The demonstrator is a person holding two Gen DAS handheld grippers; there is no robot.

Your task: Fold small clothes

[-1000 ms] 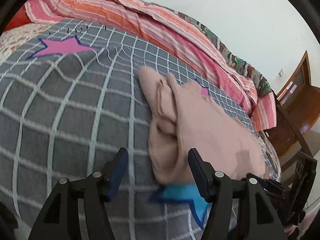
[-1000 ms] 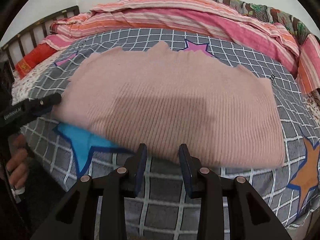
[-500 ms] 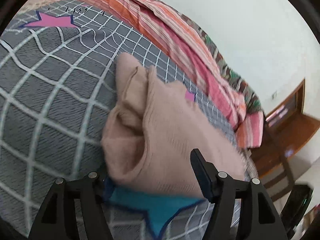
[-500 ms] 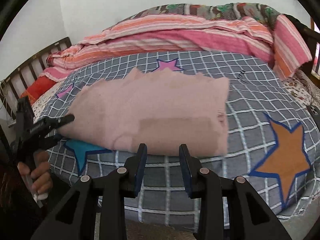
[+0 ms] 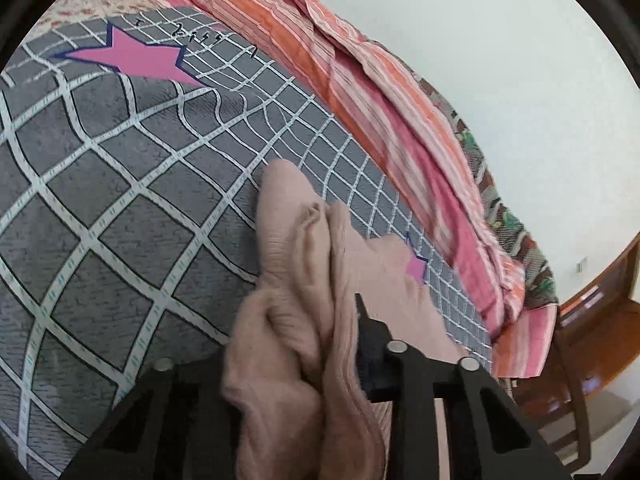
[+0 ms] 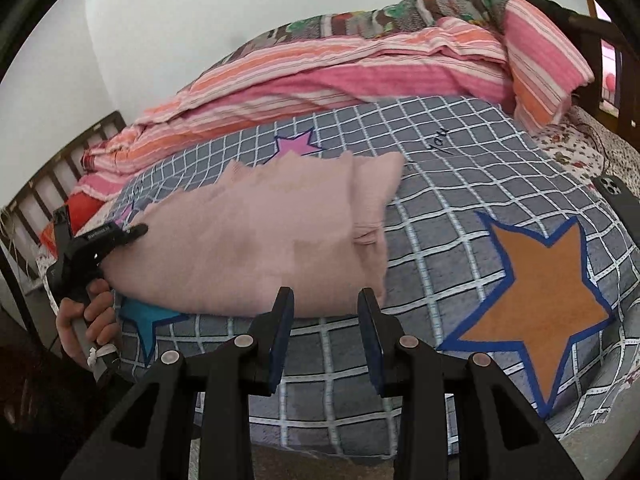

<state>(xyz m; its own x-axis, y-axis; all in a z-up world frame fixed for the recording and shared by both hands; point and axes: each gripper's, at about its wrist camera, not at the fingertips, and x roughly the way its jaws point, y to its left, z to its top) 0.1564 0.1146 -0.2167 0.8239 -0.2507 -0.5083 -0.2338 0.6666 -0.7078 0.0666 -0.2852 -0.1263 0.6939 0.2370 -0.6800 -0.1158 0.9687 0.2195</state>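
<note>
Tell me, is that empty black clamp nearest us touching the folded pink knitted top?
Apart. The right wrist view shows the right gripper open short of the pink knitted top, grey checked bedspread visible between.

Home bedroom: bed with striped quilt.

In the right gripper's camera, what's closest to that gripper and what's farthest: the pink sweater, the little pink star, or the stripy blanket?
From the right gripper:
1. Pink sweater, lying just ahead of the fingertips.
2. Little pink star, peeking out behind the sweater.
3. Stripy blanket, bunched along the bed's far side.
</note>
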